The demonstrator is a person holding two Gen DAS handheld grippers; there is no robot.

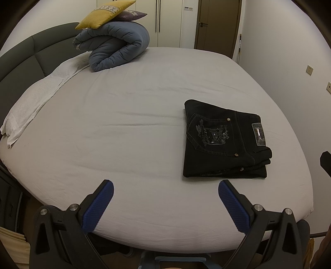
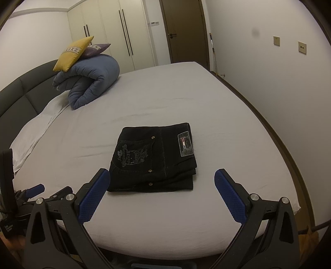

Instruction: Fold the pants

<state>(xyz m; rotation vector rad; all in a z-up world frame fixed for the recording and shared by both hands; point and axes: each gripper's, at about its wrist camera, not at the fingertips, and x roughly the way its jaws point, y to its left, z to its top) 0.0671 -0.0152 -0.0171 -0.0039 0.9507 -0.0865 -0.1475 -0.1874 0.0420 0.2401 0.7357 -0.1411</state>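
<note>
Black jeans (image 1: 224, 142) lie folded into a compact rectangle on the grey bed sheet (image 1: 124, 124), back pocket and waist label facing up. They also show in the right wrist view (image 2: 155, 157). My left gripper (image 1: 165, 186) is open and empty, held above the bed's near edge, to the left of the jeans. My right gripper (image 2: 162, 175) is open and empty, hovering just short of the jeans' near edge. The left gripper shows at the left edge of the right wrist view (image 2: 35, 190).
A rolled blue duvet (image 1: 118, 47) with a yellow cushion (image 1: 103, 14) and a purple cushion on top sits at the far left by the dark headboard (image 1: 26, 53). A white pillow (image 1: 35, 103) lies along the left. A wall runs to the right (image 2: 269, 82).
</note>
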